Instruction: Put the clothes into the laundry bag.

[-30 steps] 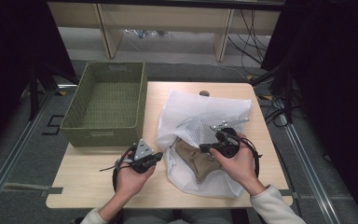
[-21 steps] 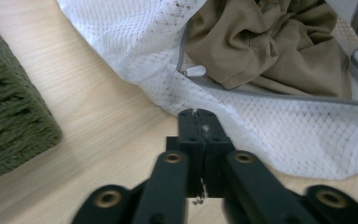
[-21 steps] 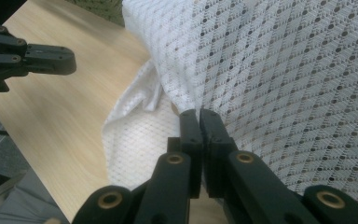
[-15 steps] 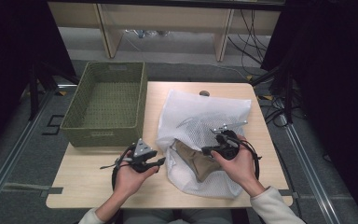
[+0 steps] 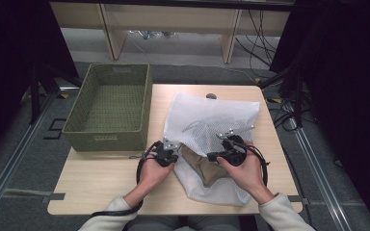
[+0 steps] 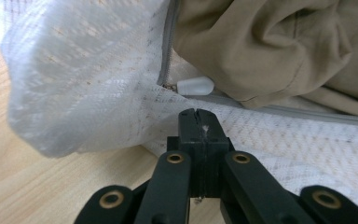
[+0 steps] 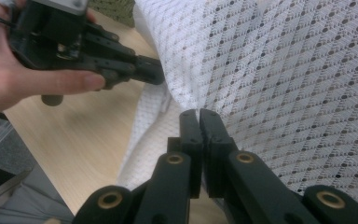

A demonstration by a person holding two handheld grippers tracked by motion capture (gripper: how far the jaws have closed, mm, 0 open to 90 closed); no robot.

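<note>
Nearest the person: left gripper (image 5: 165,153) had shifted right and slightly down across the table (image 5: 101,183) since a second ago, and now sat at the left edge of the white mesh laundry bag (image 5: 212,115). Its jaws had opened and closed again in that stretch. In the left gripper view the left gripper (image 6: 197,122) was pressed together on a fold of the bag mesh just below the zipper pull (image 6: 195,86). So it looks like a re-grip lower on the bag's mouth, beside the zipper.

Right gripper (image 5: 221,155) hadn't moved; in its own view the right gripper (image 7: 199,120) was pressed together, with mesh bunched at its tips. Likely pinching the bag's upper layer, though the contact itself is hard to see.

Between them: the tan garment (image 5: 207,168) lay half out of the open bag mouth, at the front middle of the table.

Judgement: both sides of the opening are held, so the next step is probably working the garment in or out.

Farther back left: the green woven basket (image 5: 108,139), apart from the bag.
</note>
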